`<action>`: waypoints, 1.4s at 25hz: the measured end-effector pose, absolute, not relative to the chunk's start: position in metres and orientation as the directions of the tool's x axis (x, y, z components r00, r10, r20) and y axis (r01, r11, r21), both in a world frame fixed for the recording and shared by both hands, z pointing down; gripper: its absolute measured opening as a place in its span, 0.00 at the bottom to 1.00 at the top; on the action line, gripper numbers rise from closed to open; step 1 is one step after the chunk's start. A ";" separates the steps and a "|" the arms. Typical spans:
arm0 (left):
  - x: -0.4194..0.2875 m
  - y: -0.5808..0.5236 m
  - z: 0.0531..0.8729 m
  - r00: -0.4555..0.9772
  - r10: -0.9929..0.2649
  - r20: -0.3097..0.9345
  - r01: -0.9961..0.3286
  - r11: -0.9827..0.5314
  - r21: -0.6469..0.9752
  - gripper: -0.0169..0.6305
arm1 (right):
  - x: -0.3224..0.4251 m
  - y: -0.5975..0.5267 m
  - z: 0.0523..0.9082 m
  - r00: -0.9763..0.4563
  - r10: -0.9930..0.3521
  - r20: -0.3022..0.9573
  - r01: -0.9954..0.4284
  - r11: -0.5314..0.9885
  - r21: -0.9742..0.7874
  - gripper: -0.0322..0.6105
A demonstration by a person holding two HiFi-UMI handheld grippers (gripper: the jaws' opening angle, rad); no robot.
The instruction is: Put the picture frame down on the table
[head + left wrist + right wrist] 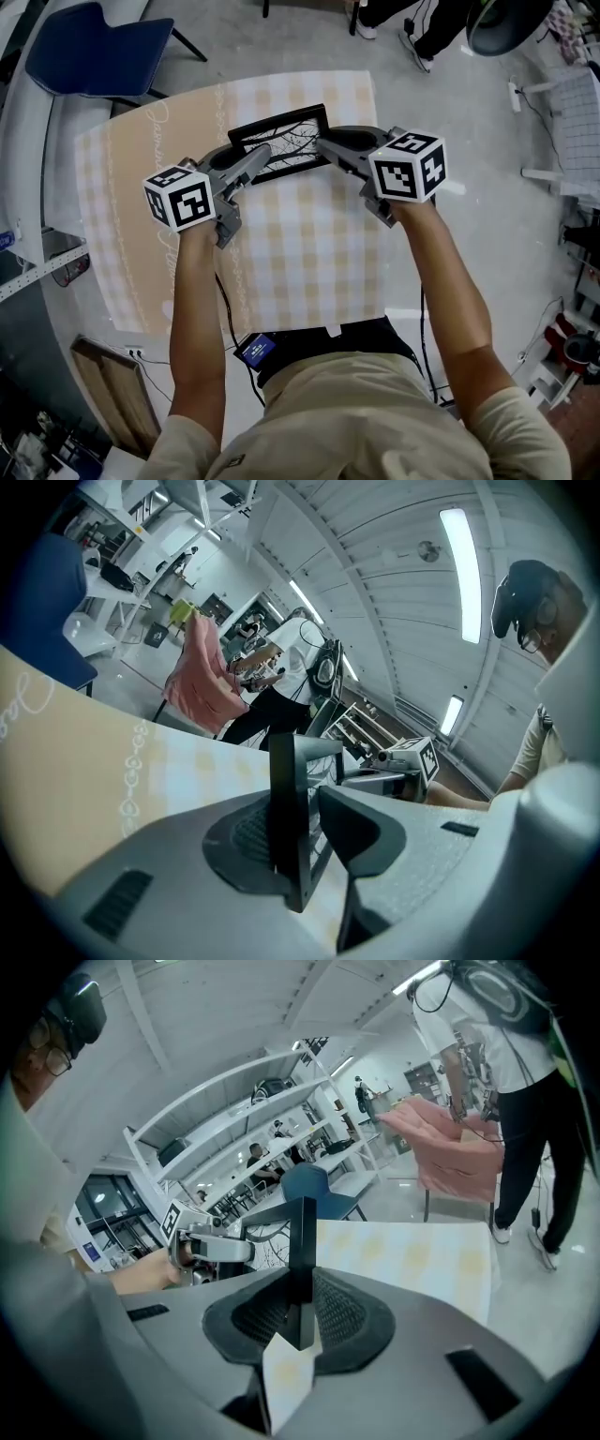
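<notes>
A black picture frame (279,141) holding a branch drawing is held by both grippers over the far part of the table with the yellow checked cloth (309,262). My left gripper (255,162) is shut on the frame's left edge, and the frame (287,817) stands on edge between its pads. My right gripper (330,148) is shut on the right edge, where the frame's corner (301,1251) sits clamped between the pads. Each gripper shows in the other's view: the right gripper (398,761) and the left gripper (206,1246). Whether the frame's lower edge touches the cloth is hidden.
A blue chair (94,42) stands beyond the table's far left corner. A person's legs (412,28) are past the far edge, near a pink chair (455,1152). A white rack (572,122) is at the right. A wooden frame (117,394) lies on the floor, near left.
</notes>
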State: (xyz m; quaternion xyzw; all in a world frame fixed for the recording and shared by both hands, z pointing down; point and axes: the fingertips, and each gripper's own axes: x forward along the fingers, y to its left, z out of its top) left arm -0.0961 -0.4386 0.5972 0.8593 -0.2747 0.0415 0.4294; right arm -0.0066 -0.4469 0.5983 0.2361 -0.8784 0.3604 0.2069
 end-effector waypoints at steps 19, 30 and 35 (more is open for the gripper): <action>-0.099 -0.437 0.649 0.828 -0.422 0.370 -0.546 -0.452 0.706 0.19 | -0.011 -0.445 0.655 -0.761 -0.237 0.604 -0.603 0.601 -0.524 0.16; -0.103 -0.435 0.663 0.812 -0.413 0.412 -0.577 -0.465 0.671 0.20 | -0.014 -0.442 0.671 -0.722 -0.236 0.650 -0.634 0.602 -0.485 0.16; -0.103 -0.434 0.667 0.793 -0.410 0.450 -0.608 -0.484 0.630 0.21 | -0.014 -0.440 0.677 -0.704 -0.230 0.672 -0.644 0.607 -0.467 0.16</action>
